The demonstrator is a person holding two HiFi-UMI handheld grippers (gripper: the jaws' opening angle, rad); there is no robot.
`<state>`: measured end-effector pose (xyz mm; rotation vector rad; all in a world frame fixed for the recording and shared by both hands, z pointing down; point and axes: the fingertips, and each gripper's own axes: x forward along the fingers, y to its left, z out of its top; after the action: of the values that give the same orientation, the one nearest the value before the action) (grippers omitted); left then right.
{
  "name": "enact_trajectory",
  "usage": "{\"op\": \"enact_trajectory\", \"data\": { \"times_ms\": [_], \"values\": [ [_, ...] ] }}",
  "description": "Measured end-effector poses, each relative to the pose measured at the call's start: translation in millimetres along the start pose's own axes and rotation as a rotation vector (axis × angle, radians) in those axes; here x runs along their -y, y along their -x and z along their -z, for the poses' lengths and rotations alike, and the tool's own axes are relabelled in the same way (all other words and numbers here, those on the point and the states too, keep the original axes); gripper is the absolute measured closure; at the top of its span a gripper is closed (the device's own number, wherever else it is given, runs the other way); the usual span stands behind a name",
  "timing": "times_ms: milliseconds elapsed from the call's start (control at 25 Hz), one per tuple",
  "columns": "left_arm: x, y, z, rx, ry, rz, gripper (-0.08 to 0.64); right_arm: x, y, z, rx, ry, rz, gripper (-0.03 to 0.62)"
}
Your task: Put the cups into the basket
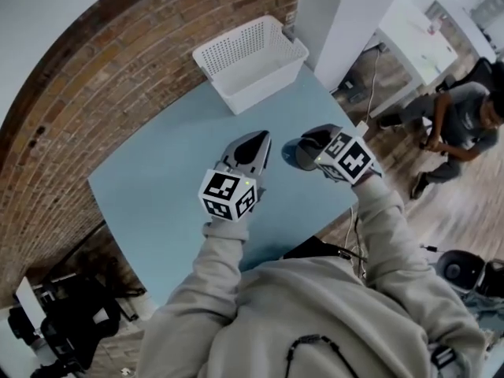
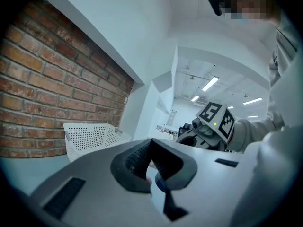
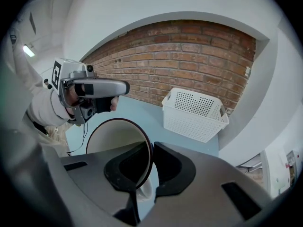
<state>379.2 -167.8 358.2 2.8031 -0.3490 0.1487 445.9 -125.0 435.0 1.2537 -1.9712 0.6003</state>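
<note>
Carry step: right tool (image 3: 150,168) clenched on the cup (image 3: 113,136) rim, left tool (image 2: 152,161) clenched and empty. Next, as I read it: reach the basket (image 1: 250,61), upper centre of the head view, and let go inside.

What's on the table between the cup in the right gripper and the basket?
Nothing: only bare blue table lies between the cup and the basket, as the right gripper view and head view show.

White perforated basket (image 1: 250,61), pale-blue table (image 1: 157,187) — cream cup (image 3: 113,138), dark rim.
</note>
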Motion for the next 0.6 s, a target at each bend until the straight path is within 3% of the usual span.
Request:
{"op": "enact_trajectory", "data": {
  "times_ms": [440, 600],
  "values": [
    [-43.9, -23.5, 2.1, -0.002, 0.037, -0.060, 0.563, 28.2, -35.8, -31.4, -0.025, 0.083, -0.084, 0.551],
    [-62.7, -30.0, -3.1, 0.032, 0.094, -0.091, 0.563, 45.0, -42.5, -48.2, -0.036, 0.121, -0.093, 0.551]
  ]
}}
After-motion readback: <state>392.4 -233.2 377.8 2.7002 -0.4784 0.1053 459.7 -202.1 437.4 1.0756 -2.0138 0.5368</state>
